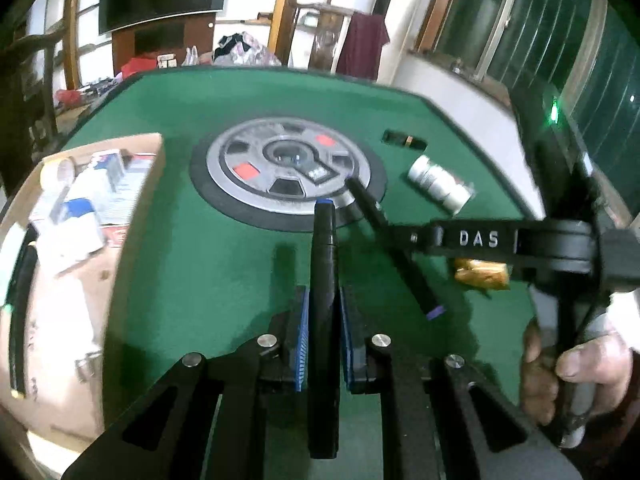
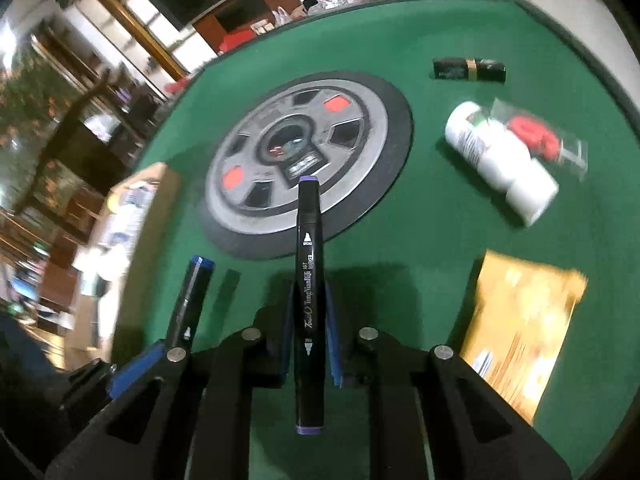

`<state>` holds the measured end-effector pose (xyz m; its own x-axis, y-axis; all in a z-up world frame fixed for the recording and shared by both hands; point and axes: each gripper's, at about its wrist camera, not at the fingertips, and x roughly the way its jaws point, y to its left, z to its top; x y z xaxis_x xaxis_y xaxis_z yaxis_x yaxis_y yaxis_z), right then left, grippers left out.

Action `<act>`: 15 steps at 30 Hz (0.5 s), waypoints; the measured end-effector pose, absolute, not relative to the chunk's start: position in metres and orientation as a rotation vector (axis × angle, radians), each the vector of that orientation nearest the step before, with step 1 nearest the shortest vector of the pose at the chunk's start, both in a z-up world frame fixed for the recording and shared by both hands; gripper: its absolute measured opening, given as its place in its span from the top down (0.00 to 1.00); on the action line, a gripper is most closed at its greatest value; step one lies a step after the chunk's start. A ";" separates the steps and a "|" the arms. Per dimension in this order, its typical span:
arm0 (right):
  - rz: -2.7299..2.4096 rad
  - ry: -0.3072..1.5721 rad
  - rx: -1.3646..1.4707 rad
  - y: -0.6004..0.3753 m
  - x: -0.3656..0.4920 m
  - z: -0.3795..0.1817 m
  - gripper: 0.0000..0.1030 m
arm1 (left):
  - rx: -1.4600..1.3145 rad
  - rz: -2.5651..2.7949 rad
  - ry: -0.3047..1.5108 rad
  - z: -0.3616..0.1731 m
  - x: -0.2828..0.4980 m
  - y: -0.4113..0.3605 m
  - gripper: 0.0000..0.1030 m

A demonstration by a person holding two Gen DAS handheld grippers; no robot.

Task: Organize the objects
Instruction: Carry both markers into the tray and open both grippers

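The green felt table [image 1: 224, 264] fills both views, with the round grey dial plate [image 1: 288, 174] set in its middle and a cardboard box [image 1: 80, 280] of cartons and tape standing off on the left edge. To the right lie a yellow packet [image 2: 520, 320], a white bottle [image 2: 496, 156] on its side beside a clear bag with something red in it [image 2: 536, 136], and a small black tube [image 2: 470, 70] farther back. Each hand has a pen: the left gripper [image 1: 324, 320] is closed tight on a blue-capped marker [image 1: 323, 280], and the right gripper [image 2: 308, 320] is clamped on a purple-capped marker [image 2: 307, 280], both lifted above the felt. Each marker runs lengthwise along its own fingers, one cap pointing forward toward the dial plate, the other end back toward the handle. From the left camera the purple marker crosses at a slant just right of the blue one, its near cap low, its far end up by the plate's edge. I'd say the box is where they're headed; it sits to the left of both, so the left gripper is clearly nearer, and its marker's long axis lies roughly alongside the box's near wall, so it would have to swing leftward over the rim.
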<state>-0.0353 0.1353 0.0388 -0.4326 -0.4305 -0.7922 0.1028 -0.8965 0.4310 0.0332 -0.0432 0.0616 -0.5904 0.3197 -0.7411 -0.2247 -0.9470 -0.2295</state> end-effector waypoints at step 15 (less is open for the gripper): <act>-2.211 -0.478 1.280 0.044 0.009 0.095 0.88 | -1.040 2.739 -0.352 0.122 0.091 -0.160 0.89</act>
<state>0.0088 0.0443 0.0951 -0.4059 -0.6073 -0.6829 0.2709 -0.7936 0.5448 0.0908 -0.1599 0.1215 -0.7355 0.2594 -0.6259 -0.0928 -0.9537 -0.2861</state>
